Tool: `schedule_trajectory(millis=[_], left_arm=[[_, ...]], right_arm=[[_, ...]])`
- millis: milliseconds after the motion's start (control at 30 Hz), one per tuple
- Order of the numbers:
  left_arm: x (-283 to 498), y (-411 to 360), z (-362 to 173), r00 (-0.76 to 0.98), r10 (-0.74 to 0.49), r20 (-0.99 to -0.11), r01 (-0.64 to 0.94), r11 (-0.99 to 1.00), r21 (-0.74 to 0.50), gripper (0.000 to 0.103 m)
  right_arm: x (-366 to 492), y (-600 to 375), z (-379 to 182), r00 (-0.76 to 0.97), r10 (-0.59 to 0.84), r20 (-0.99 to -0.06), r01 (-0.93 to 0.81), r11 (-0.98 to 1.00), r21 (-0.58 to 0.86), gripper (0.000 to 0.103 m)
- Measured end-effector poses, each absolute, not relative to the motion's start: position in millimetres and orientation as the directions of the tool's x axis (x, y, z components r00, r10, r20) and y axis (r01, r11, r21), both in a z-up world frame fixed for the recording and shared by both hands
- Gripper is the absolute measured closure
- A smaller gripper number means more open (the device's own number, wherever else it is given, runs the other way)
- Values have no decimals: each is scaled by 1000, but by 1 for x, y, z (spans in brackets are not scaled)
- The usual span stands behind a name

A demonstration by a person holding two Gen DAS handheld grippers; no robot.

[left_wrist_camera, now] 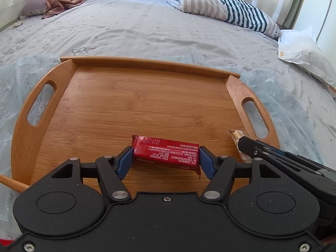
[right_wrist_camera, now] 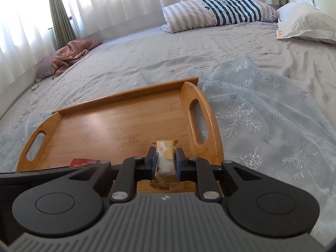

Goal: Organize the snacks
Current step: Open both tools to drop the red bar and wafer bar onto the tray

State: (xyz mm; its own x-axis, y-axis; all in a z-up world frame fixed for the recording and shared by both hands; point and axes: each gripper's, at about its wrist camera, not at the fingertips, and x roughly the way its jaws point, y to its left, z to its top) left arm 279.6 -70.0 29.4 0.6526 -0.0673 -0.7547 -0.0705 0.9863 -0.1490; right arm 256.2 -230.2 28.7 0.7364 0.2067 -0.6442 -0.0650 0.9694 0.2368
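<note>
A wooden tray (left_wrist_camera: 130,96) with two handle slots lies on the bed. My left gripper (left_wrist_camera: 166,159) is shut on a red snack bar (left_wrist_camera: 168,152), held crosswise by its ends just above the tray's near edge. My right gripper (right_wrist_camera: 166,161) is shut on a white snack pack with gold dots (right_wrist_camera: 166,155), held lengthwise over the tray's (right_wrist_camera: 117,121) near right corner. The red bar's corner (right_wrist_camera: 80,162) shows at the left in the right wrist view. The white pack's tip (left_wrist_camera: 236,135) and the right gripper's black body show at the right in the left wrist view.
The tray rests on a sheer pale blue cloth with snowflakes (right_wrist_camera: 262,113) spread over a grey bedspread (left_wrist_camera: 147,27). A striped pillow (left_wrist_camera: 226,8), a white pillow (left_wrist_camera: 300,50) and a pink crumpled cloth (left_wrist_camera: 65,0) lie at the far side. Curtains (right_wrist_camera: 105,2) hang behind.
</note>
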Motion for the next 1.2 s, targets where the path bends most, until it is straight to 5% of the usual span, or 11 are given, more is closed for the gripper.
schedule_trajectory(millis=[367, 567, 633, 1200], left_arm=[[280, -70, 26, 653, -67, -754, -66, 987, -145, 38], [277, -64, 30, 657, -56, -752, -73, 988, -137, 17], [274, -60, 32, 662, -56, -747, -69, 988, -136, 13], [203, -40, 66, 740, -109, -664, 31, 991, -129, 1]], right_arm=[[258, -233, 22, 721, 223, -656, -58, 963, 263, 77], [256, -235, 25, 729, 226, -646, -60, 961, 269, 70], [254, -237, 26, 732, 229, -642, -61, 960, 273, 55], [205, -233, 50, 785, 243, -570, -139, 966, 220, 29]])
